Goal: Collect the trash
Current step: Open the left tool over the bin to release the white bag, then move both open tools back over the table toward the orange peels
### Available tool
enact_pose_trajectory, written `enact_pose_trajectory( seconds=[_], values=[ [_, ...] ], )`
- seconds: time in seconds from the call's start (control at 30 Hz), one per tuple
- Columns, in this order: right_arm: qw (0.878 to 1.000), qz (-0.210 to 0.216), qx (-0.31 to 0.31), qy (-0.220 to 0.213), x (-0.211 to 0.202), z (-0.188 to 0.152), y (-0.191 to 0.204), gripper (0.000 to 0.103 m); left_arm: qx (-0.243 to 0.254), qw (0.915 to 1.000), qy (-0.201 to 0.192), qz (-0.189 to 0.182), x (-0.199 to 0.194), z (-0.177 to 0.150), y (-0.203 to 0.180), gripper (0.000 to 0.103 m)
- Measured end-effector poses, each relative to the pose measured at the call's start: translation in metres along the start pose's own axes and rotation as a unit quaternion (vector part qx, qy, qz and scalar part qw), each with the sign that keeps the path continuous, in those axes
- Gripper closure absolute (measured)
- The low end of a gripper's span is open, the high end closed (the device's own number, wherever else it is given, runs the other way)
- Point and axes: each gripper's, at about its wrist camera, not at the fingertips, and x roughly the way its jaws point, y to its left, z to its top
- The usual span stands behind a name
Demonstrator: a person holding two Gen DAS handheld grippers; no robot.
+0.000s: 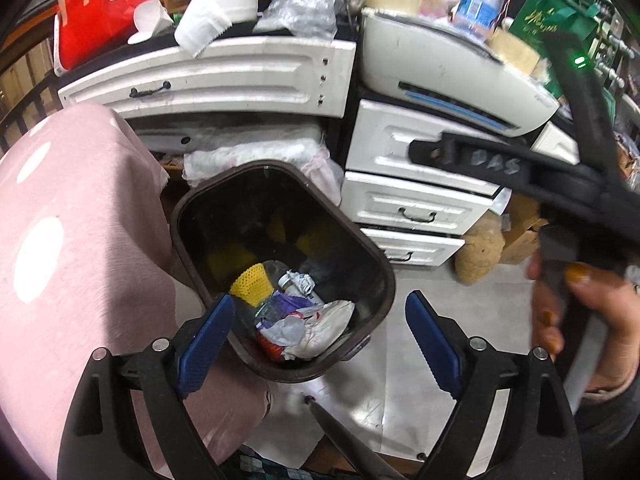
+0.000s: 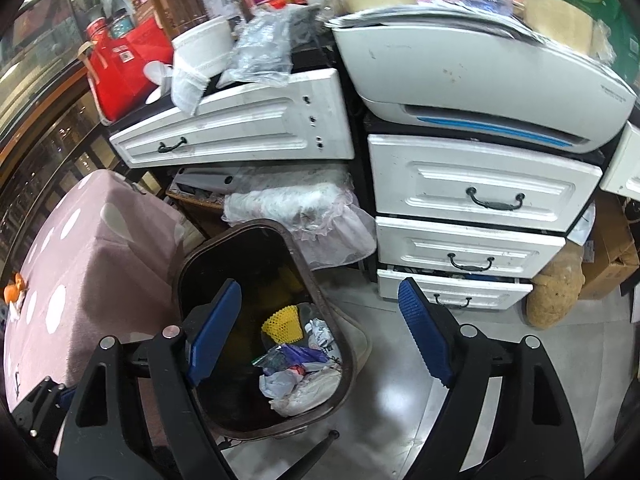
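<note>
Above the dark brown rounded plastic trash bin: the left gripper, pointing down into it, claw spread wide, pinching nothing. To the right in the same view: the right gripper in a hand, also spread, also empty.

In the bin, heaped against the near wall: a yellow plastic net sleeve, a purple wrapper, crumpled white paper. So the trash seen here already collected, lying low, well under the rim. On the far left of the pink dotted cloth, in the right wrist view only, a small orange thing; too small to tell whether trash.

Possible troubles from here, as a judgement:

- Knocking the bin. Standing on the grey floor, just beside the hanging pink cloth, with no visible support; likely light, so a blue finger pad catching the rim on the way out could tilt or push it.
- Snagging the cloth. Left finger very near to the cloth edge; pulling sideways could drag the cloth, and with it whatever lies on top.
- Collision of the two grippers. Both over the same bin, near each other; crossing paths without looking could hit one against the other.
- Bumping the white drawer cabinet close behind, with its loose clutter on top
</note>
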Motion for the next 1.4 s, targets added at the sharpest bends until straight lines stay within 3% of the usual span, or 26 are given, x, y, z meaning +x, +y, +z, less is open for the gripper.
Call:
enact_pose_trajectory(
  seconds=[0.27,0.47,0.8,0.97,1.4],
  values=[
    [0.999,0.033,-0.039,-0.015,-0.014,0.001,0.039,0.023,0.001,0.9991,-0.041,0.008,-0.039,-0.006,0.006,0.012],
    [0.994,0.066,-0.086,-0.018,-0.022,-0.001,0.083,0.023,-0.016,0.9979,-0.059,0.021,-0.067,-0.014,0.031,0.01],
    [0.978,0.126,-0.164,-0.007,-0.031,-0.013,0.166,0.023,-0.064,0.9911,-0.082,0.083,-0.109,-0.034,0.096,0.008],
    [0.965,0.166,-0.202,0.008,-0.033,-0.024,0.213,0.023,-0.102,0.9813,-0.097,0.131,-0.134,-0.049,0.143,0.006],
    [0.909,0.273,-0.311,0.047,-0.03,-0.058,0.362,0.022,-0.202,0.9467,-0.105,0.228,-0.186,-0.1,0.262,0.006]
  ],
)
